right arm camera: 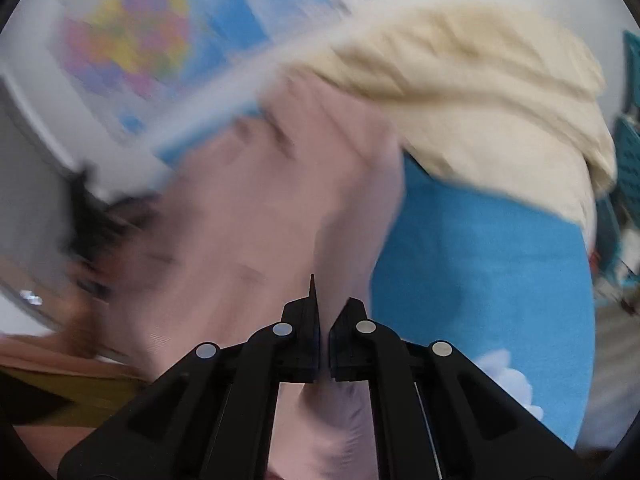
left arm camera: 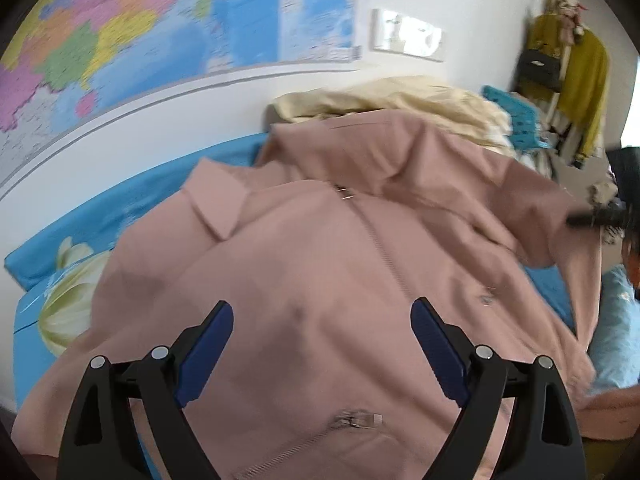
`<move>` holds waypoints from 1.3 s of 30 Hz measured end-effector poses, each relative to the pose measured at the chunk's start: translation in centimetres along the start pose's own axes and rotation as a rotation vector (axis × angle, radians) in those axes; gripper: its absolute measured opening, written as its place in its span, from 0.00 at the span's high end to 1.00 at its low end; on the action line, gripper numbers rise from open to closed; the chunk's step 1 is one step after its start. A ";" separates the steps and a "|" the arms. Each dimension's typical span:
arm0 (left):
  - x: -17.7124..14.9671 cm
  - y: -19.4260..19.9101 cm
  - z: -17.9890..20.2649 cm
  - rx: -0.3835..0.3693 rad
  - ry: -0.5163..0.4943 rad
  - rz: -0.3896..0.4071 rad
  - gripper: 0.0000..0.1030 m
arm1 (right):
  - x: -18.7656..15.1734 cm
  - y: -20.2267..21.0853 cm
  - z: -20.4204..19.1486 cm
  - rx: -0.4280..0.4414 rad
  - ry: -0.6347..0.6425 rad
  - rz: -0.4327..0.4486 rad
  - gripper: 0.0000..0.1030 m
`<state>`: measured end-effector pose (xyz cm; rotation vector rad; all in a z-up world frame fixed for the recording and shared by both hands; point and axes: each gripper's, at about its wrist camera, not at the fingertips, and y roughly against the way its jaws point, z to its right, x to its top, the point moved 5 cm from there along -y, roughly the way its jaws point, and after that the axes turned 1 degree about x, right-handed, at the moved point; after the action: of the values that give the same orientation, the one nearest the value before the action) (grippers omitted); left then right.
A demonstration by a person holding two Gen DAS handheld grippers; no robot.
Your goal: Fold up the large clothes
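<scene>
A large pink zip jacket (left arm camera: 320, 264) lies spread on a blue bed sheet (left arm camera: 120, 208), collar toward the far side, zipper running down its middle. My left gripper (left arm camera: 322, 316) is open and empty, just above the jacket's front. My right gripper (right arm camera: 326, 308) is shut on a fold of the pink jacket (right arm camera: 256, 208) and holds it lifted; the view is blurred by motion. The right gripper also shows in the left wrist view (left arm camera: 592, 220) at the jacket's right sleeve.
A cream garment (left arm camera: 400, 100) is heaped at the far side of the bed; it also shows in the right wrist view (right arm camera: 480, 100). A map (left arm camera: 160, 28) hangs on the wall. A teal basket (left arm camera: 512, 112) and hanging clothes (left arm camera: 580, 72) stand far right.
</scene>
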<state>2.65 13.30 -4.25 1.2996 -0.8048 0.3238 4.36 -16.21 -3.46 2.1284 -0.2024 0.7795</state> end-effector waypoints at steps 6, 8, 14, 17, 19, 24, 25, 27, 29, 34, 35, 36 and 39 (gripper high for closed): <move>0.3 2.2 3.2 -0.217 -0.017 0.052 0.15 | 4.4 -0.1 -8.1 0.229 0.049 0.033 0.96; 0.3 2.6 3.9 -0.264 -0.018 0.059 0.15 | 5.6 -3.2 -9.9 0.262 0.047 0.009 0.93; -1.4 2.1 4.7 -0.341 -0.011 0.008 0.12 | 7.5 -13.7 -12.4 0.297 0.028 -0.140 0.55; -2.6 0.5 5.1 -0.336 0.014 -0.067 0.12 | 8.0 -15.3 -13.0 0.176 0.128 -0.149 0.35; -3.3 -0.6 5.6 -0.350 0.024 -0.113 0.12 | 8.1 -14.4 -12.3 0.135 0.162 -0.128 0.33; -3.9 -2.2 6.5 -0.373 0.030 -0.166 0.12 | 5.3 -10.6 -8.5 0.076 0.208 -0.126 0.21; -3.8 -2.4 6.5 -0.374 0.031 -0.169 0.12 | 3.8 -10.4 -7.5 0.050 0.216 -0.151 0.18; -3.4 -2.6 6.2 -0.381 0.035 -0.167 0.12 | 1.0 -11.0 -5.8 -0.003 0.234 -0.235 0.18; -3.1 -2.5 6.0 -0.409 0.046 -0.158 0.12 | -1.2 -12.0 -4.8 -0.032 0.229 -0.307 0.40; -2.7 -1.0 4.5 -0.405 0.084 -0.125 0.13 | -1.7 -9.8 -7.3 0.315 0.113 -0.247 0.94; -2.6 -0.4 4.0 -0.399 0.091 -0.113 0.13 | -0.9 -8.5 -9.1 0.429 0.093 -0.187 0.94; -2.4 0.5 3.2 -0.393 0.102 -0.088 0.13 | -0.4 -8.0 -10.3 0.504 0.086 -0.154 0.94; -1.6 3.3 0.2 -0.365 0.150 -0.008 0.12 | 0.8 -7.8 -14.2 0.658 0.104 -0.061 0.90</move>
<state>-0.60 14.35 -2.97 0.9255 -0.6935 0.2514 1.55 -0.37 -1.67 2.6758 0.2056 1.0159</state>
